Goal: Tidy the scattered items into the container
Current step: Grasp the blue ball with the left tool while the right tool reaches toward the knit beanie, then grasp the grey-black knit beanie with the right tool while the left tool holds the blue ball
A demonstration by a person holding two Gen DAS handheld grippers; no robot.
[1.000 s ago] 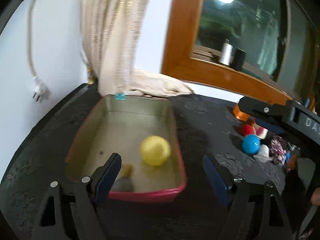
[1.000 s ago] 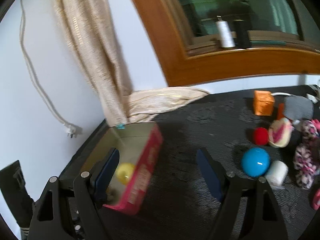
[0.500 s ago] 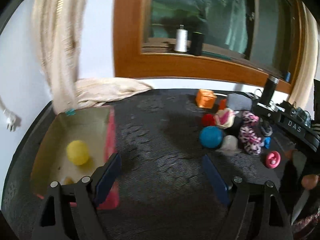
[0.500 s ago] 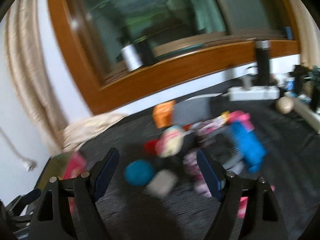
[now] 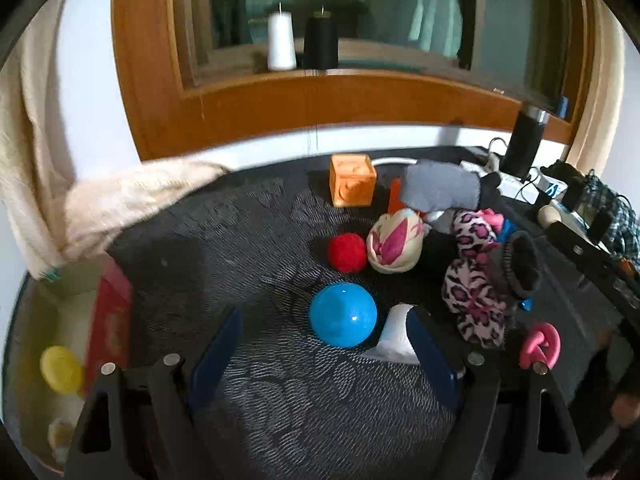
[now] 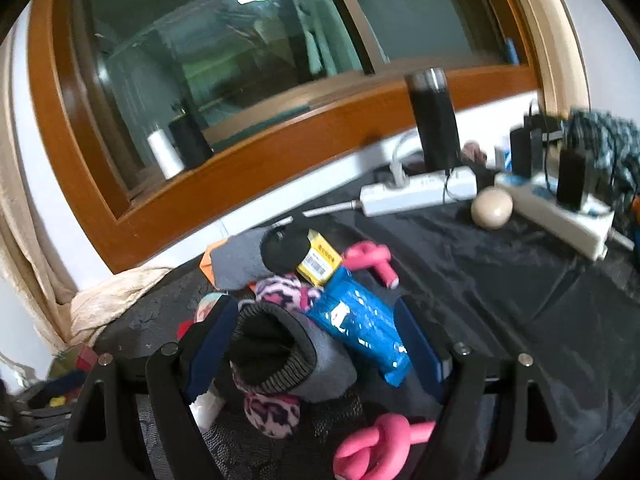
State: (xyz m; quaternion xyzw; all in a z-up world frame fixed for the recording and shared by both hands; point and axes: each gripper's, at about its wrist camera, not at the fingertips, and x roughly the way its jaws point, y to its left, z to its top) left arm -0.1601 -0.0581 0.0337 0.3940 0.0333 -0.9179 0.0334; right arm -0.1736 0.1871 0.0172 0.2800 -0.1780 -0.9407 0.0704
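within the last second both views have been swung from the container (image 5: 108,320), where a yellow ball (image 5: 60,368) lies, to the scattered pile, the wide-apart left gripper (image 5: 320,344) brought near the blue ball (image 5: 343,315) and the wide-apart right gripper (image 6: 316,344) set astride a grey sock (image 6: 288,352), so another pickup is judged likely.

A lived-in room of a home, seen at a cluttered dark-clothed table (image 5: 260,400) set against a white wall. Behind it, a wide wooden-framed window (image 5: 240,92) whose sill holds a white thread cone (image 5: 281,42) and a black one (image 5: 321,43); a cream curtain (image 5: 36,120) hangs at the left and pools on the table. Domestic clutter confirms the setting: white power strips (image 6: 416,196) with plugged-in chargers, a dark flask (image 6: 434,116), socks such as a grey-cuffed one (image 6: 288,356), a blue ball (image 5: 343,315) and an orange toy block (image 5: 353,179).
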